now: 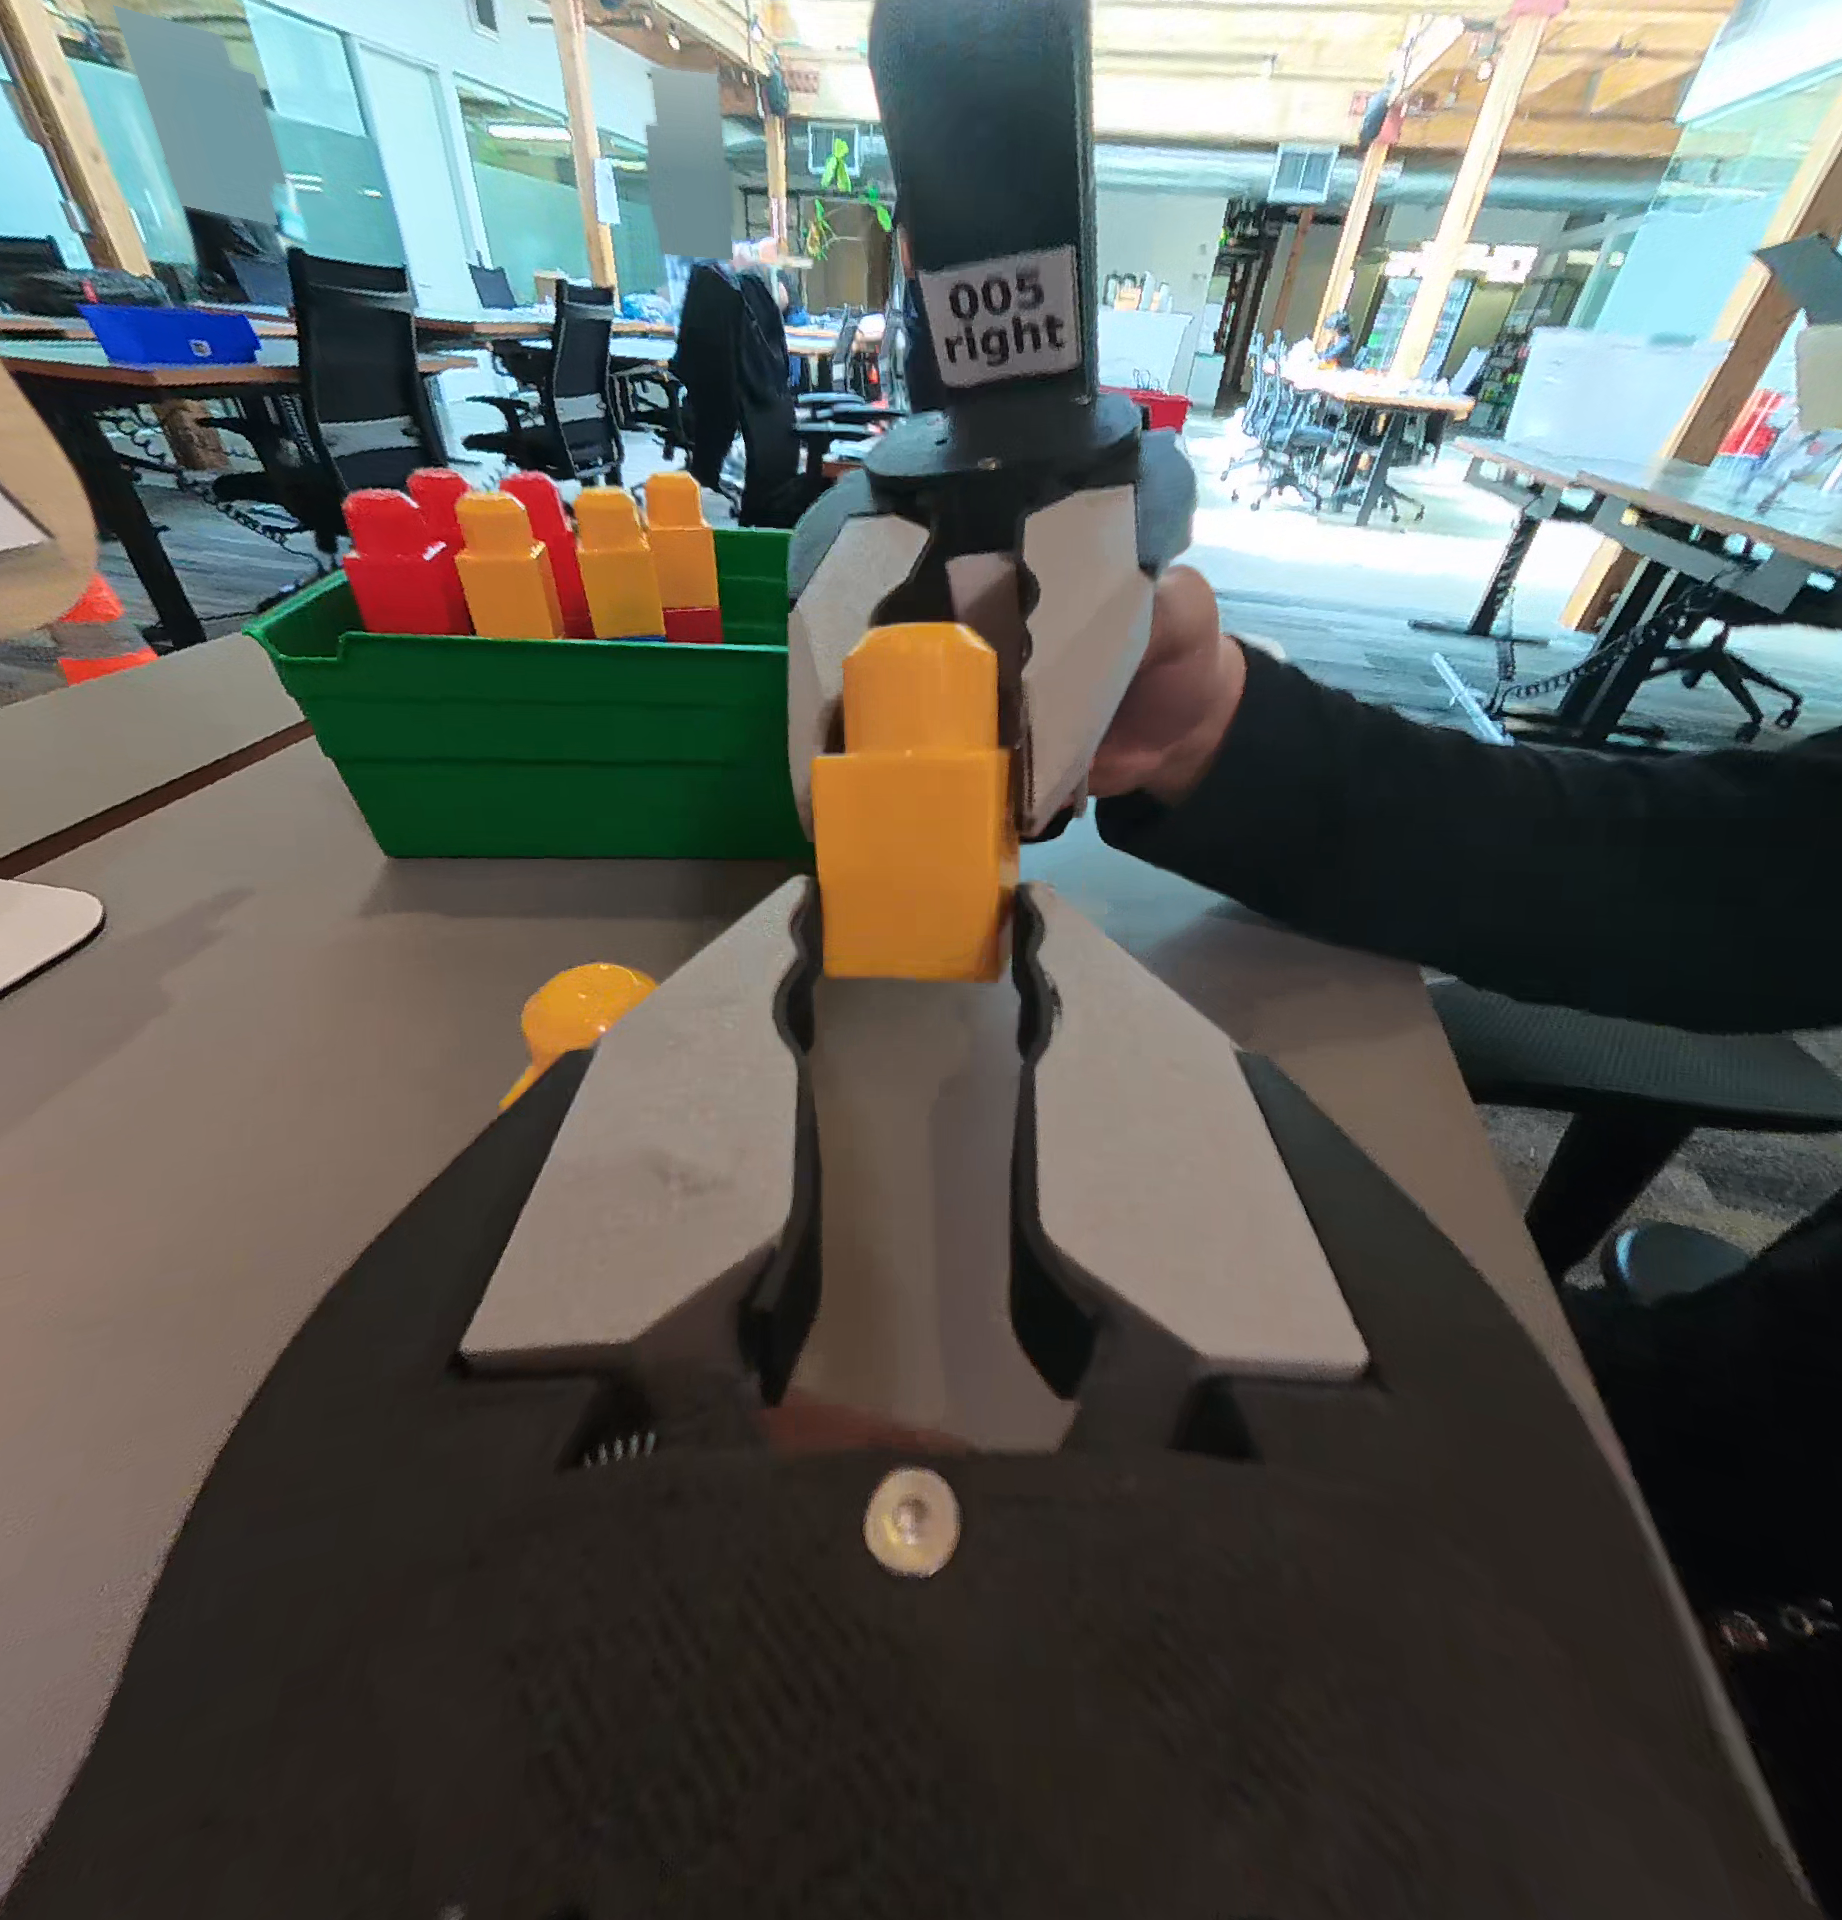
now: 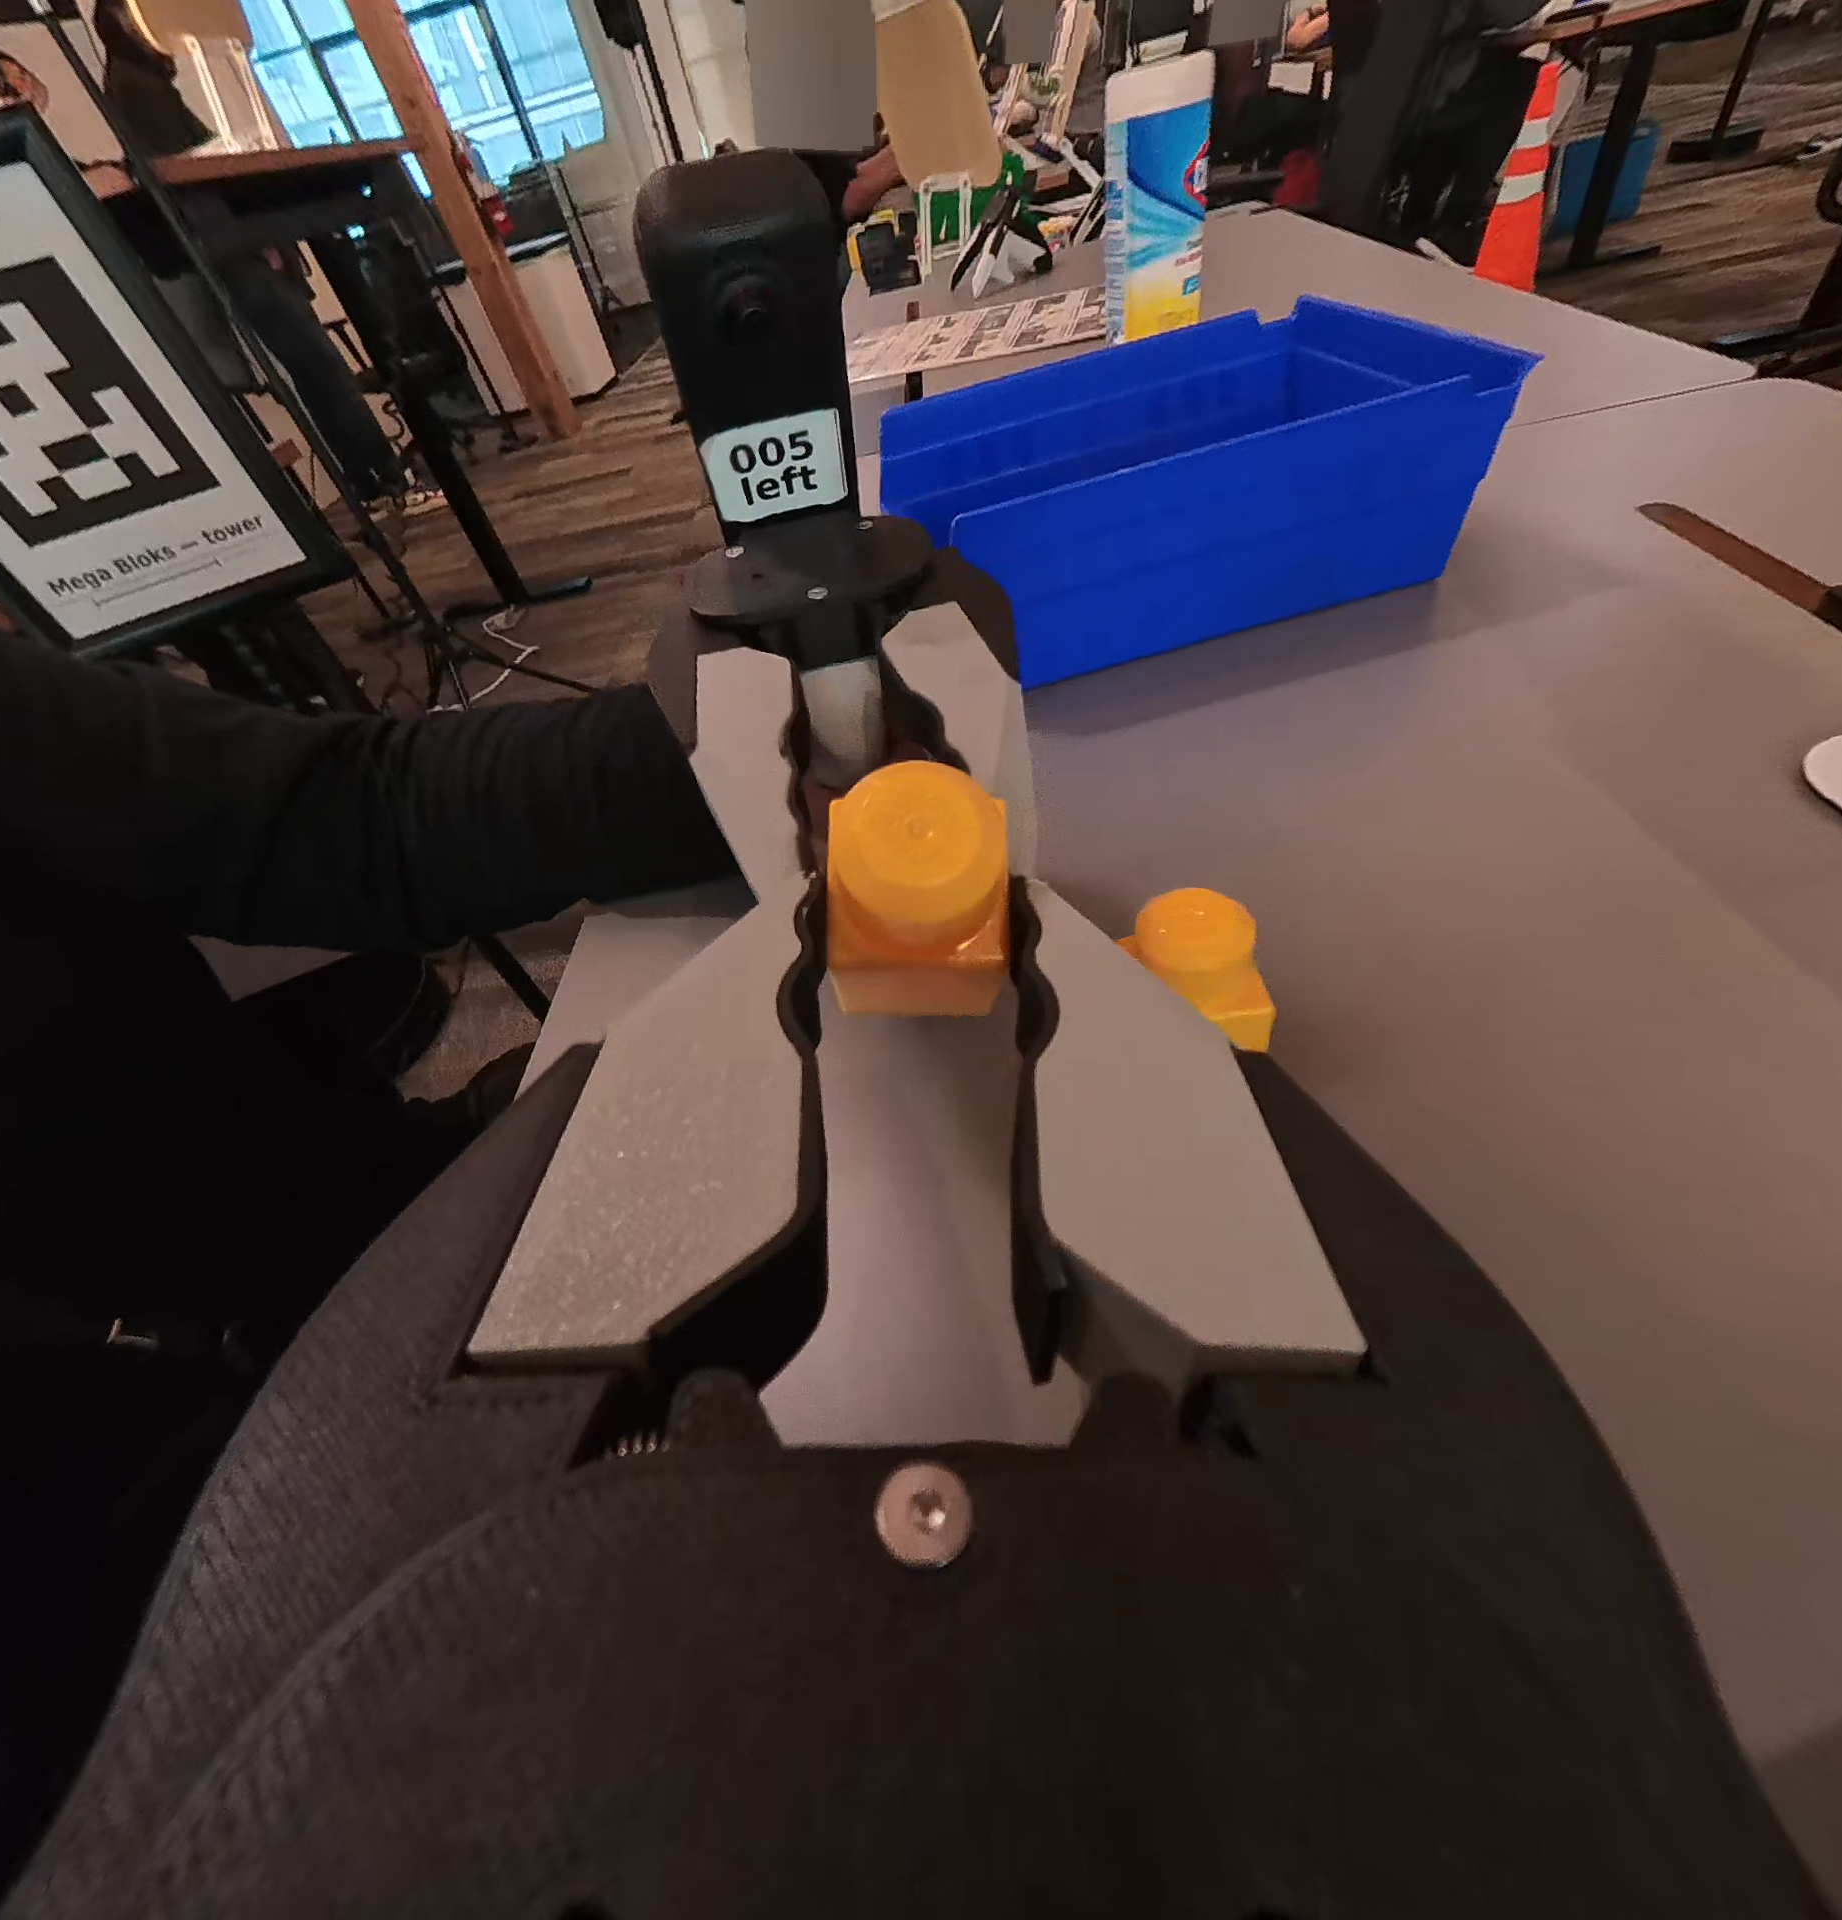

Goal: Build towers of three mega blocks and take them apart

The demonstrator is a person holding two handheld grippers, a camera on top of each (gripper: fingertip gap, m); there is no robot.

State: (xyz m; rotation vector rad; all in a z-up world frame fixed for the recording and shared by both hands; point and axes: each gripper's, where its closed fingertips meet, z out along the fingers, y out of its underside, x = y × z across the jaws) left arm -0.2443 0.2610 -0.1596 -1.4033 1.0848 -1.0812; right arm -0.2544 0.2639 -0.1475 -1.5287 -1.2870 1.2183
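Txt on both white handle labels [image 1: 1005, 330], framed sign [image 2: 96, 447], wipes tub [image 2: 1156, 197].

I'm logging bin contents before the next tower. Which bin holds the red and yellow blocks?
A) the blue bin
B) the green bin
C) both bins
B: the red and yellow blocks stand in the green bin; the blue bin shows none inside.
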